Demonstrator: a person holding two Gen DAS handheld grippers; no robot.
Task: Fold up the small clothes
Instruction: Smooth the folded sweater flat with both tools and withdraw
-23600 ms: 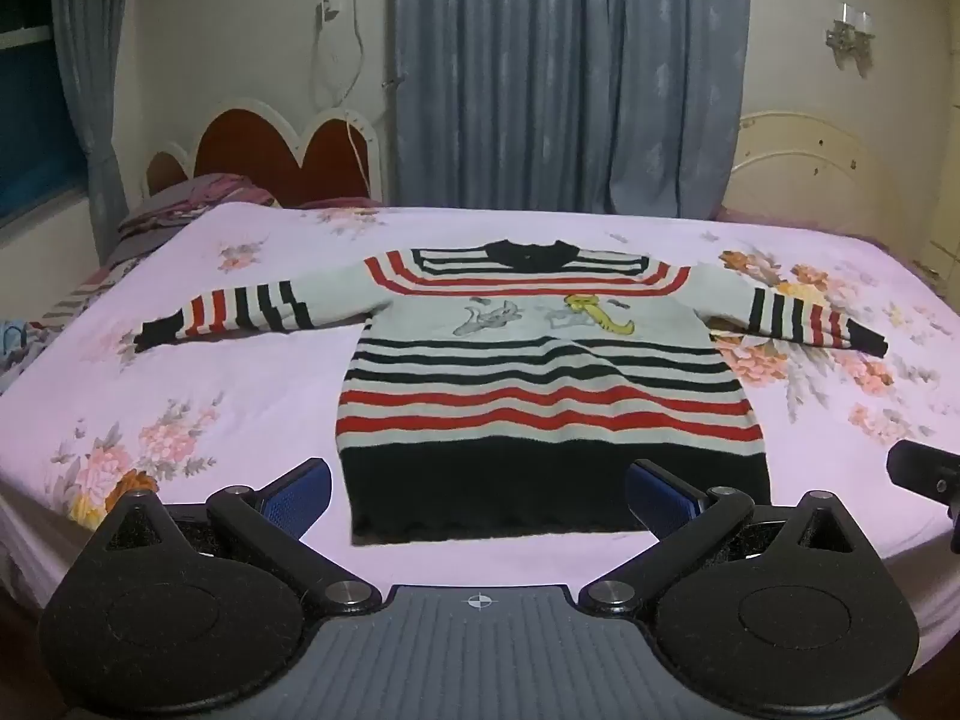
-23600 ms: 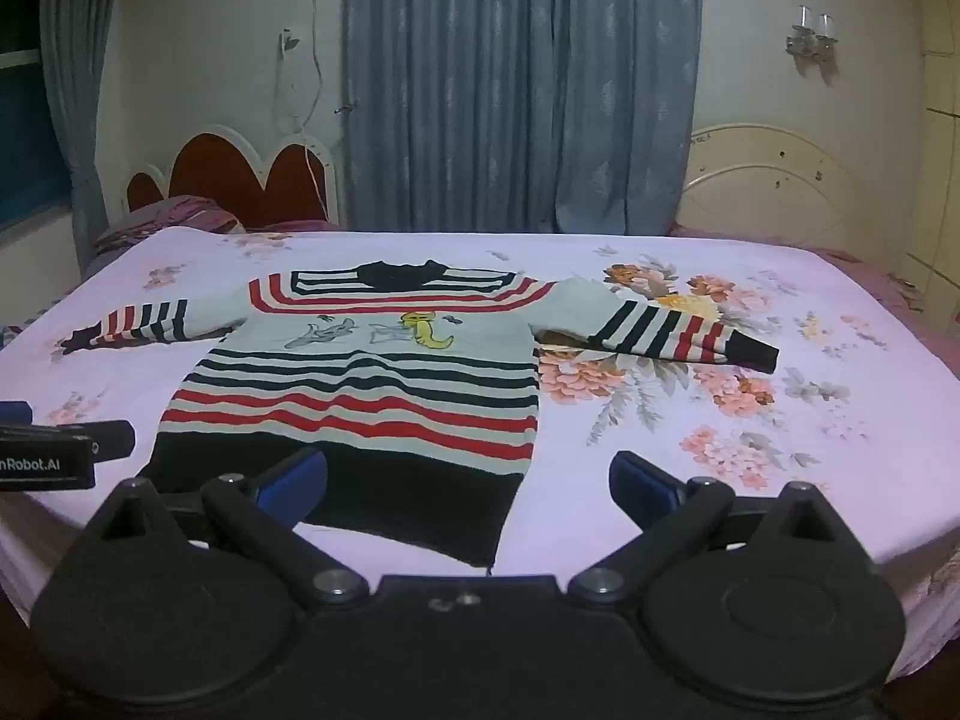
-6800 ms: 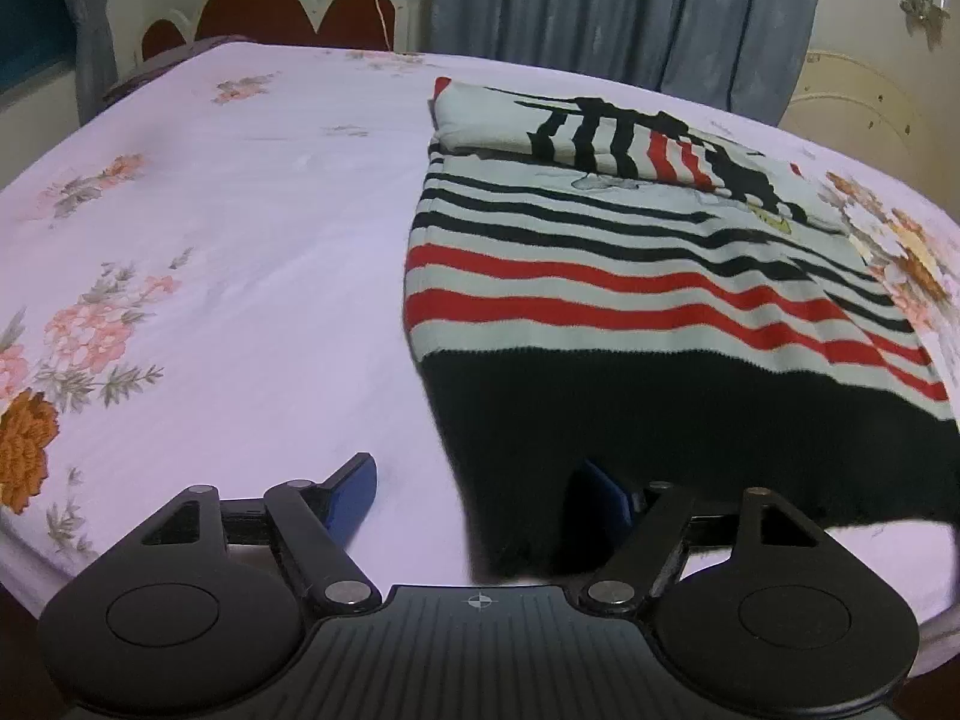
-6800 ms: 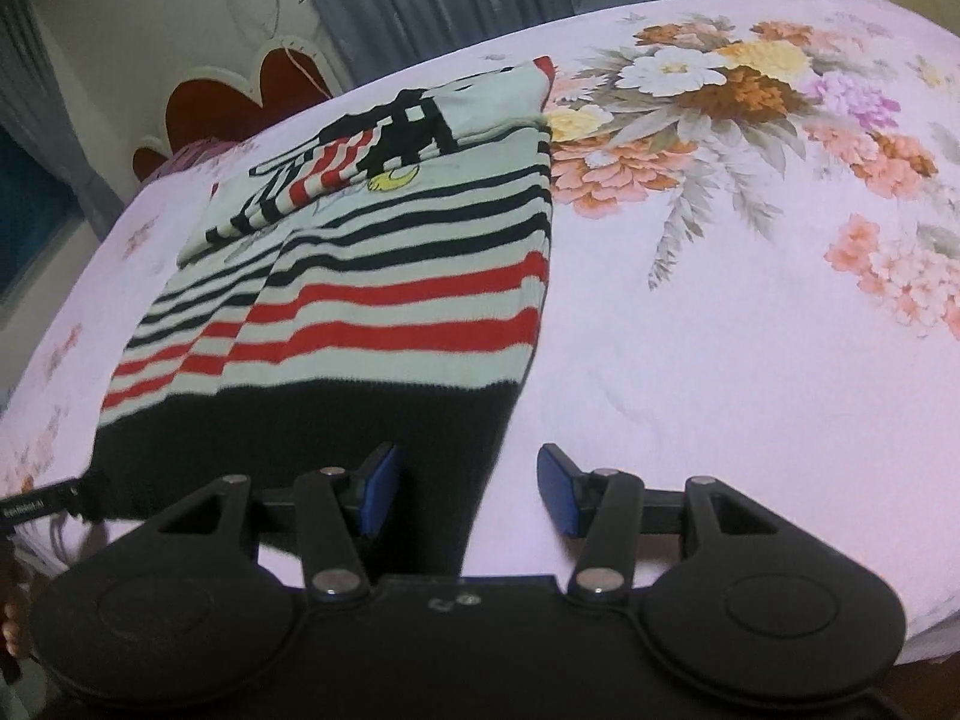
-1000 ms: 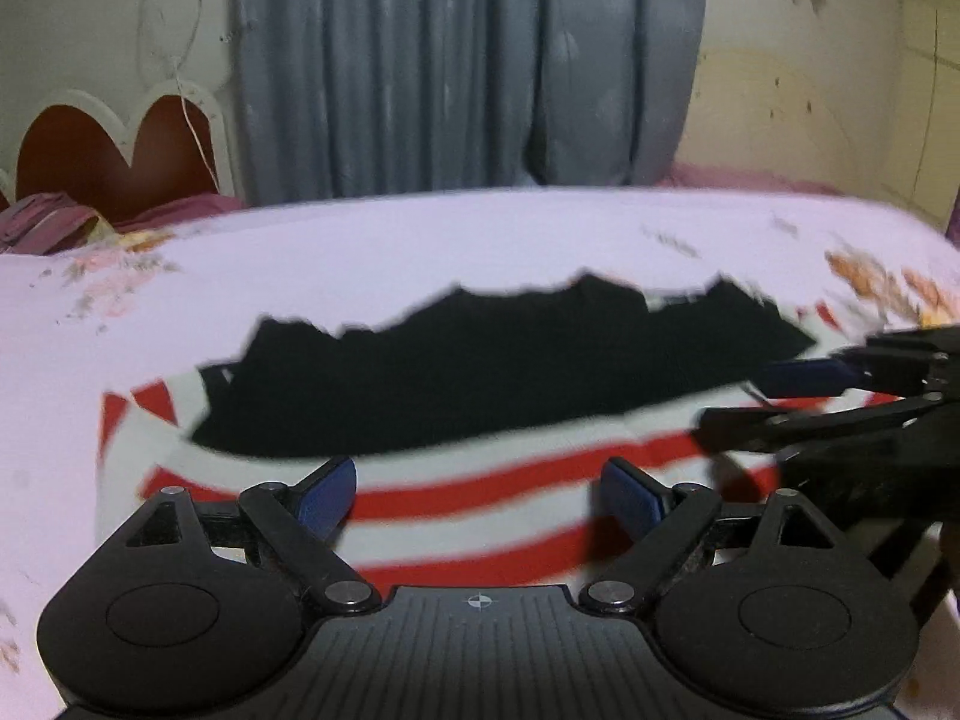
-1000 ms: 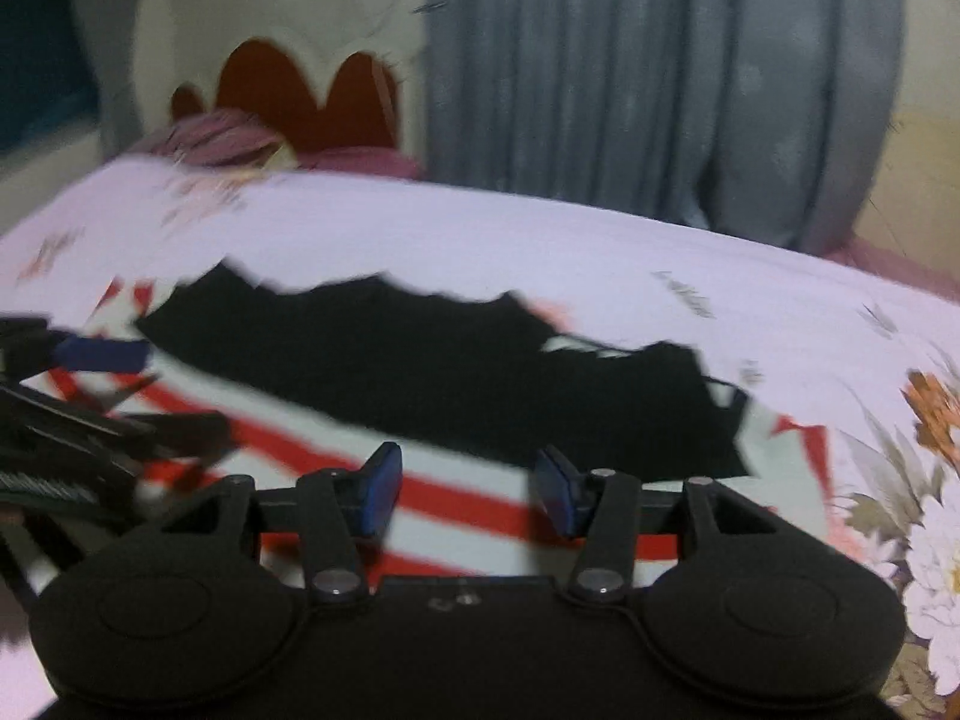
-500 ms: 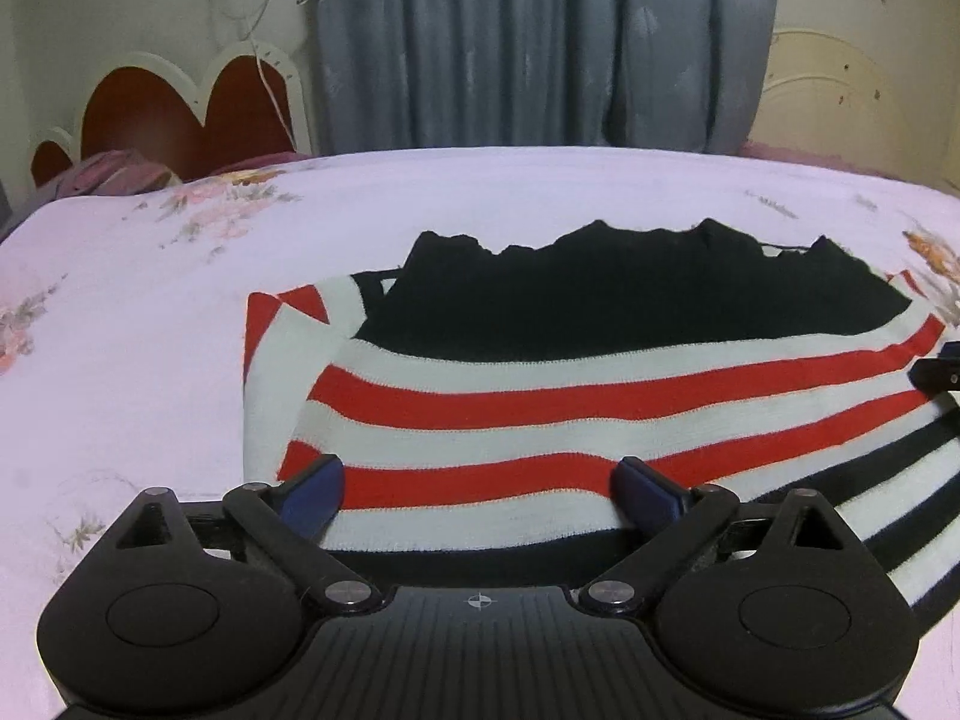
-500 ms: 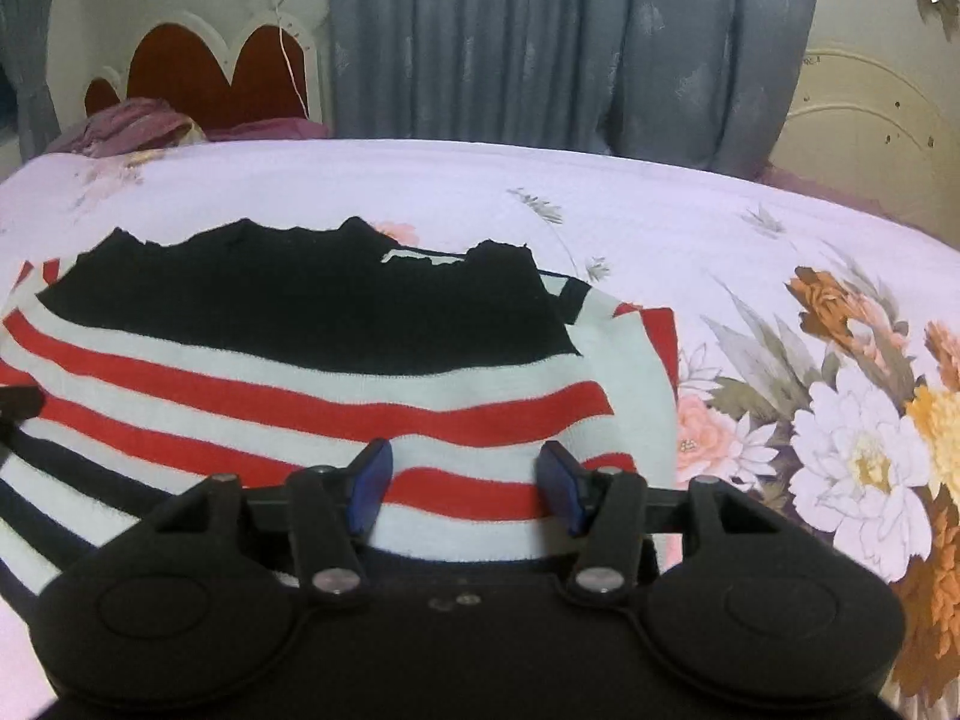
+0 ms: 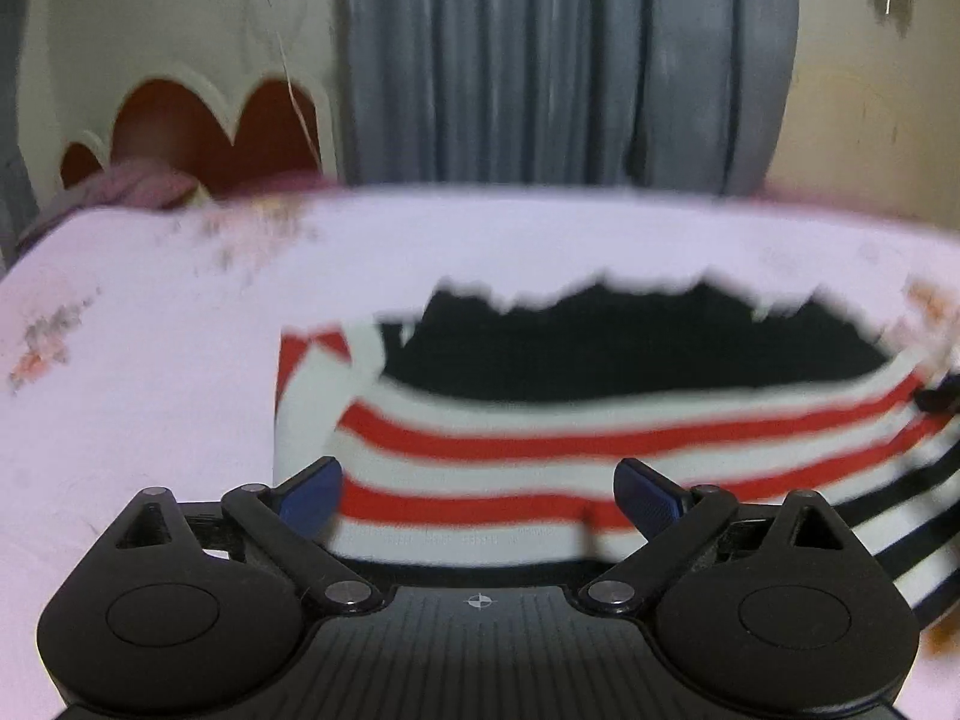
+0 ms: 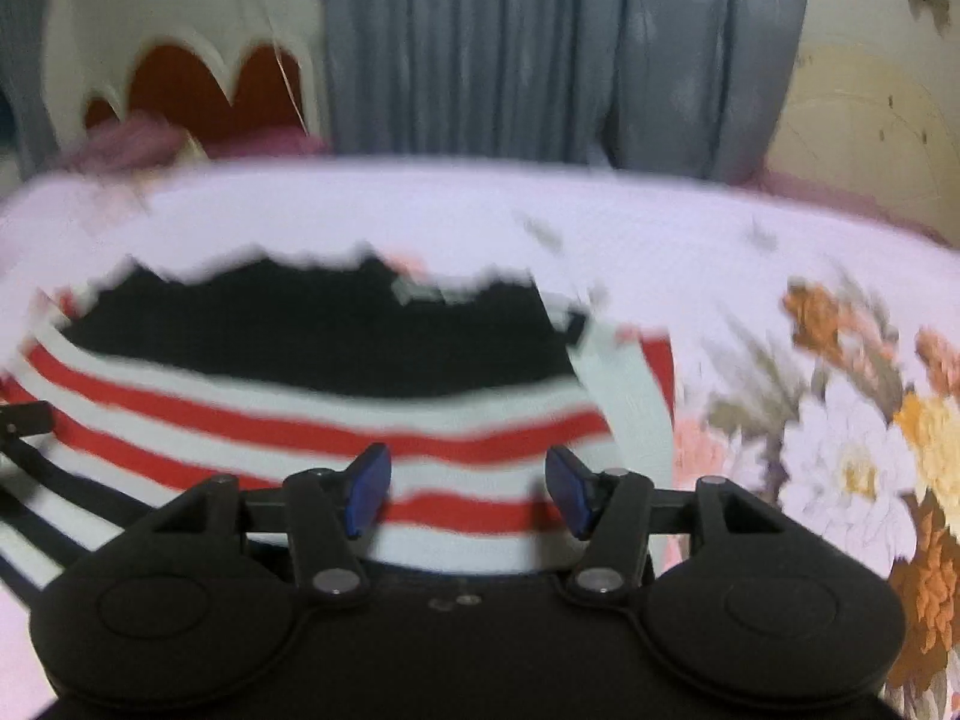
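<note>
The striped sweater (image 9: 600, 420) lies folded on the pink floral bedsheet (image 9: 150, 390), black hem band at twelve o'clock. A soft, light knit, it should drape and slide little; the doubled edge nearest the tongs looks the best hold. The left gripper (image 9: 480, 498) gapes wide and empty; the right gripper (image 10: 468, 495), jaws just opening, stands half apart with nothing pinched. The headboard (image 10: 192, 84) at ten o'clock and curtain (image 10: 540, 48) at twelve stand well clear; nothing blocks
</note>
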